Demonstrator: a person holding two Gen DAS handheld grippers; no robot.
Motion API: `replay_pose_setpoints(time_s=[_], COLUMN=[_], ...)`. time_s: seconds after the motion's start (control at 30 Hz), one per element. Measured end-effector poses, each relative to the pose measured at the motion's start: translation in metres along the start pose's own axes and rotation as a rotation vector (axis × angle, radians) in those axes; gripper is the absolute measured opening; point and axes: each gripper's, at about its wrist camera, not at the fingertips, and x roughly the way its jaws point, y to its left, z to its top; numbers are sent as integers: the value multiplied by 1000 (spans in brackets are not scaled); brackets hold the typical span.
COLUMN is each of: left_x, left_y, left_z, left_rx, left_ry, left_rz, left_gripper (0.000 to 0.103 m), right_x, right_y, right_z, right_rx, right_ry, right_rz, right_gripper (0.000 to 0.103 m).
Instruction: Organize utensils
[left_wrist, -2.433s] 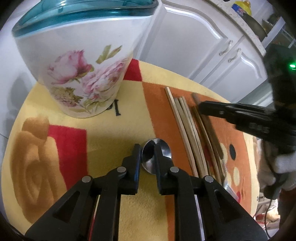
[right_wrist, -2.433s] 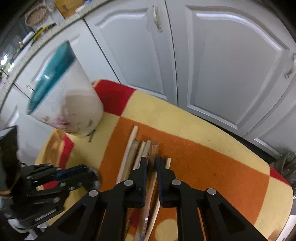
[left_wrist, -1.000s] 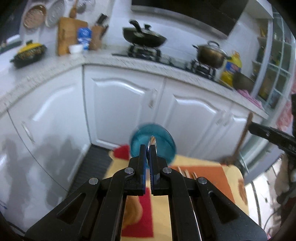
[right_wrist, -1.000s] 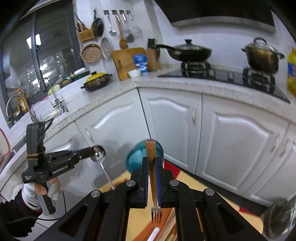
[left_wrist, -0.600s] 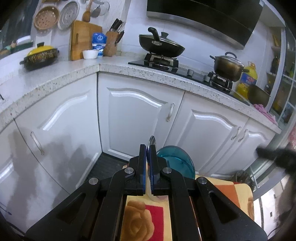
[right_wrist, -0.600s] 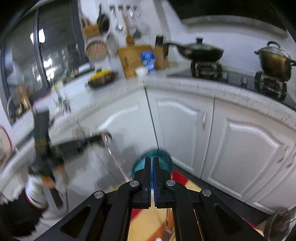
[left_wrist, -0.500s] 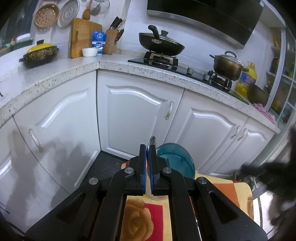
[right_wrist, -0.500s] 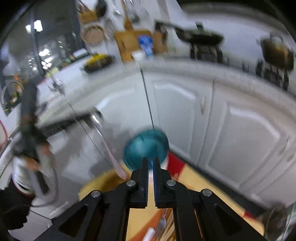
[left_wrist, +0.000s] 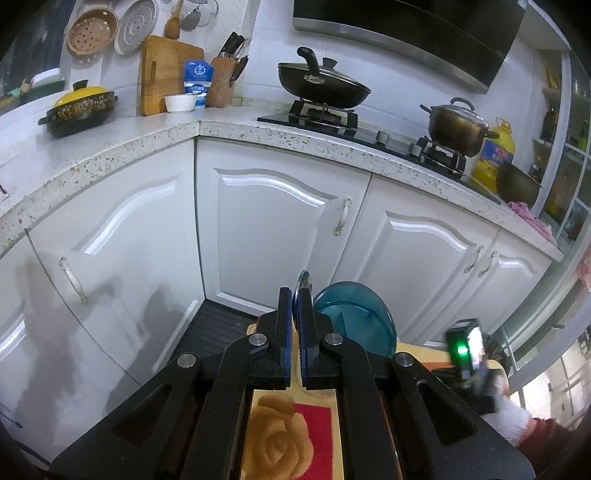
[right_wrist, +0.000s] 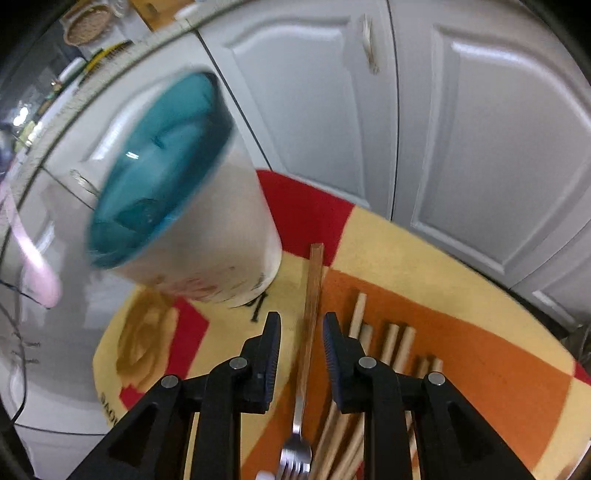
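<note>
Between parted R tongs (right_wrist: 301, 332): fork (right_wrist: 308, 339), untouched.

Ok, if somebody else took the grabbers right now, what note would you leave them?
Left gripper: shut on the spoon, held up near the teal-lined cup.
Right gripper: open, jaws just been opening, astride the fork, pads not touching it.
Fork and chopsticks lie on the mat.
Done: spoon picked up.
Left: probably spoon, fork and chopsticks into the cup; its inside is too blurred to check.
</note>
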Motion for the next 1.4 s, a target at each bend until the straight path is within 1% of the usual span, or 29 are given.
replay_pose_setpoints(time_s=[0.03,0.07,0.1,0.13,0.2,0.27,0.43,0.47,0.6,0.73,0.77,0.87,0.93,1.03,1.2,1.27,1.4], left_x=[1,2,2,2,2,3,5,5,8,13,14,21,26,34,46,50,62], left_y=[1,2,2,2,2,2,4,4,1,0,-1,-4,-5,-7,-12,-15,-22], left_z=[1,1,2,2,3,5,9,11,16,20,20,23,24,24,24,23,19], left_rx=[-4,-6,-6,-4,5,4,-3,-2,6,7,8,18,25,29,58,69,102], left_ry=[1,1,-1,-4,-14,-25,-53,-58,-83,-93,-93,-91,-85,-76,-78,-74,-67], left_rz=[4,6,12,17,31,41,72,78,104,124,127,145,153,164,188,194,213], left_gripper=[1,2,2,2,2,2,2,2,2,2,2,2,2,2,2,2,2], right_x=[13,22,23,23,19,3,-72,-93,-147,-192,-197,-218,-222,-224,-223,-220,-202], right_y=[-2,-4,-4,-2,-1,-3,-12,-13,-11,0,4,29,36,42,53,59,65], right_z=[2,2,2,2,0,-5,-18,-21,-24,-14,-13,8,21,31,46,54,70], right_rx=[12,25,20,3,-1,2,22,22,7,-34,-44,-95,-120,-150,-177,-188,-189], right_ry=[25,44,18,15,25,0,-134,-171,-279,-359,-373,-419,-436,-440,-448,-455,-453], right_rz=[-28,-30,-26,-33,-25,-4,72,88,109,125,124,122,112,96,105,96,56], right_gripper=[22,22,17,9,9,9,8,8,8,8,8,8,8,8,8,8,8])
